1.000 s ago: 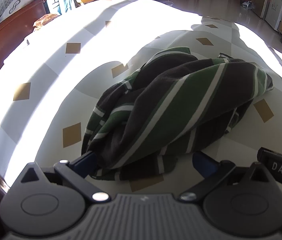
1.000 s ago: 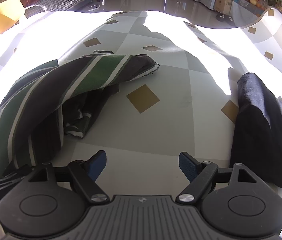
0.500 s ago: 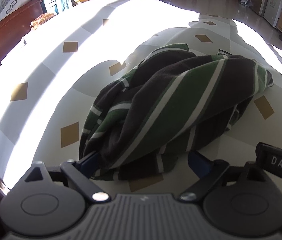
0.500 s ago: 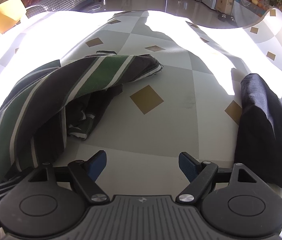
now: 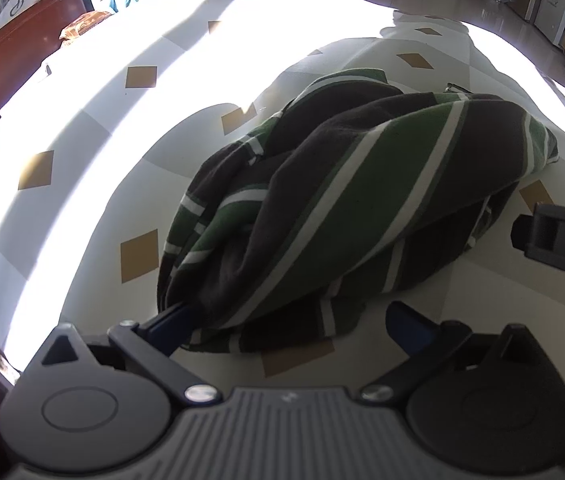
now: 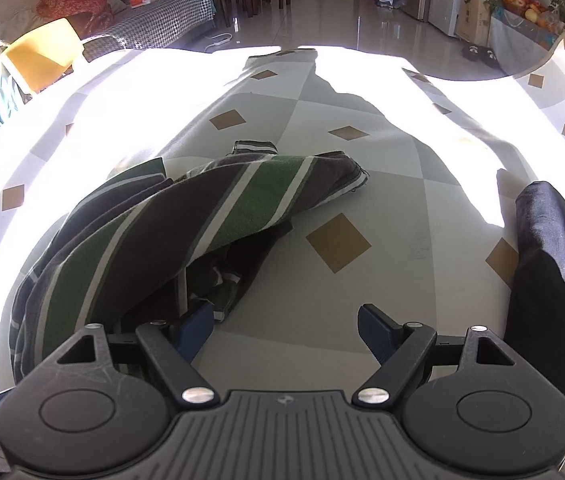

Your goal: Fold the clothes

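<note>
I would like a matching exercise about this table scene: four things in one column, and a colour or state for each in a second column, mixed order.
Things:
1. striped garment
2. dark garment
3. tablecloth
4. left gripper

Descriptions:
A. pale checks with tan diamonds
B. jaws open, the crumpled cloth's edge between them
C. plain navy-black, at the table's right side
D. crumpled, with green, white and dark stripes

Pairs: 1-D, 2-C, 3-A, 4-B

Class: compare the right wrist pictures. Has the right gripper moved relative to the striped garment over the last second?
Yes. The right gripper has shifted left toward the striped garment; its left finger now meets the cloth's edge, and the dark garment sits further right.
</note>
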